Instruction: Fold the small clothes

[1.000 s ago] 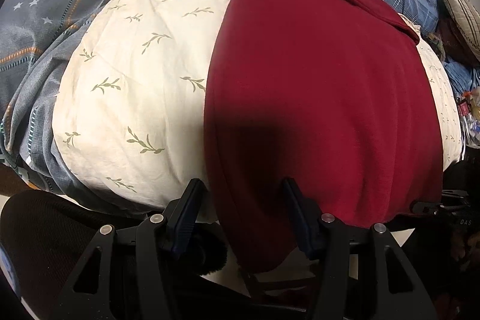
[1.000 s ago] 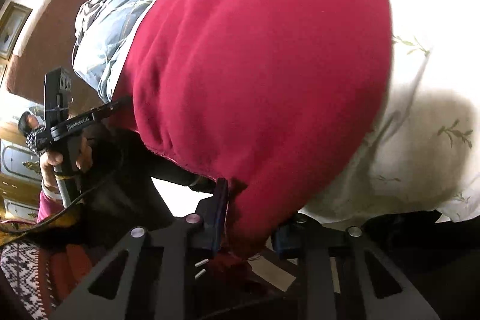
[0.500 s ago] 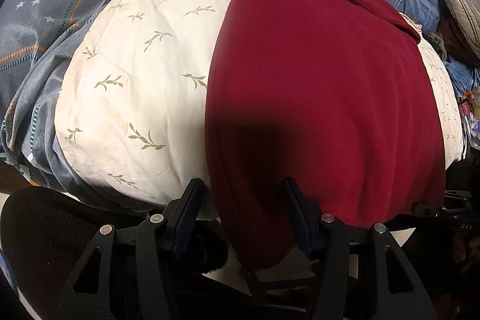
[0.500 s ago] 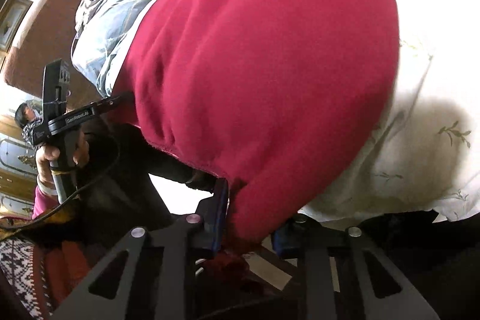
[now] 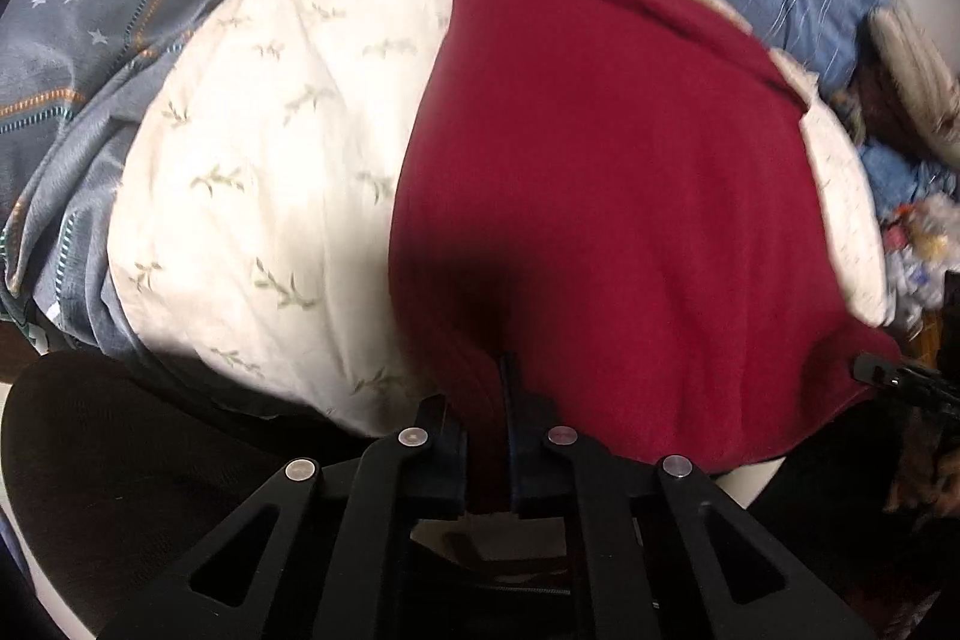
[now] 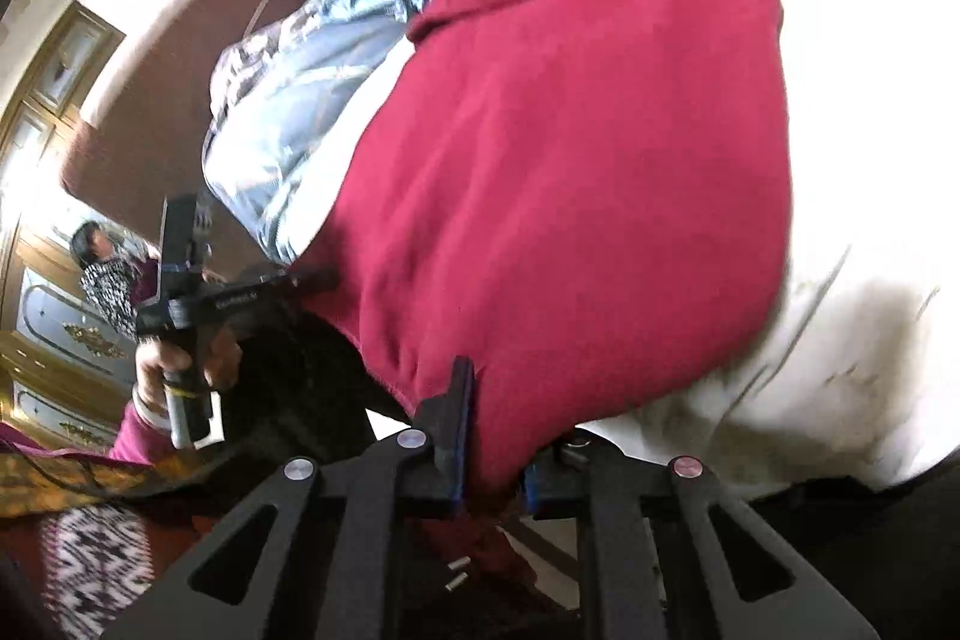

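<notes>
Both hand-held grippers (image 5: 487, 436) (image 6: 492, 451) pinch the red garment's (image 5: 600, 196) near hem.

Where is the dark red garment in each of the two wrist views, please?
Left wrist: the red garment fills centre and right, near hem pinched in the left gripper.
Right wrist: the garment fills the centre, clamped by the right gripper.
Shared landmark: cream leaf-print pillow.

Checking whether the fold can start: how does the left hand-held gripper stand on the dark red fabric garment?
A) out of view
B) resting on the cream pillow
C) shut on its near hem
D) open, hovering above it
C: the left hand-held gripper has its jaws closed on the near hem of the dark red fabric garment.
</notes>
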Demonstrator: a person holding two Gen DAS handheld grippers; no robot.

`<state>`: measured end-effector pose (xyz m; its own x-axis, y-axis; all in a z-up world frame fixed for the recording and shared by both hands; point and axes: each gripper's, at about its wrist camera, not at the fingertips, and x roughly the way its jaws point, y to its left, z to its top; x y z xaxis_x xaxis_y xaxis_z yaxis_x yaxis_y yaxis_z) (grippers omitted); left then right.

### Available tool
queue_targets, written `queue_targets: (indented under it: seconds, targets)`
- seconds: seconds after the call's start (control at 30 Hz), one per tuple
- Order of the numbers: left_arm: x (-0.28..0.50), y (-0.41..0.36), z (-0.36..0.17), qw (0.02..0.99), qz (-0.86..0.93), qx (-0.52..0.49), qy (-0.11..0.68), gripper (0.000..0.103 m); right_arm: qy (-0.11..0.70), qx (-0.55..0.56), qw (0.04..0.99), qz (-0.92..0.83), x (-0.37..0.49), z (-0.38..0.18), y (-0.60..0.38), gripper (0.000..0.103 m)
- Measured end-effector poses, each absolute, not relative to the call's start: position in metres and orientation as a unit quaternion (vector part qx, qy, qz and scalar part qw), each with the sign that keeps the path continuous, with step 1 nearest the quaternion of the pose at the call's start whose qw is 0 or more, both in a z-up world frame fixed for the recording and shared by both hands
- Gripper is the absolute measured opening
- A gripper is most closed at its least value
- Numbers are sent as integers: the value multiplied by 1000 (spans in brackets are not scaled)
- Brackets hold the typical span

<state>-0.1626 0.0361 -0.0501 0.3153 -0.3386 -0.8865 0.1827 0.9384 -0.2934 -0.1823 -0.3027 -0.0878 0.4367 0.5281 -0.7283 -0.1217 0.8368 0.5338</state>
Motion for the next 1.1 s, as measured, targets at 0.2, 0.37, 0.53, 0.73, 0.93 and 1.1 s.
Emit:
queue_targets:
  seconds: [0.2, 0.37, 0.53, 0.73, 0.93, 1.1]
  targets:
    - [-133, 32, 16, 849, -201, -108, 477, 7, 429, 201, 863, 178, -155, -45, -326, 11]
    - [-82, 8, 49, 883, -201, -91, 413, 7, 368, 181, 901, 144, -118, -3, -349, 11]
    - [-23, -18, 55, 901, -186, -93, 381, 7, 339, 147, 924, 100, -65, 22, -366, 11]
    - [47, -53, 29, 908, -166, -102, 371, 7, 349, 131, 926, 57, 4, 18, -382, 10]
    - [127, -68, 0, 901, -149, -130, 387, 7, 361, 153, 919, 39, 63, 3, -411, 10]
    - [174, -75, -32, 892, -145, -137, 406, 9, 392, 162, 905, 20, 107, -35, -422, 11]
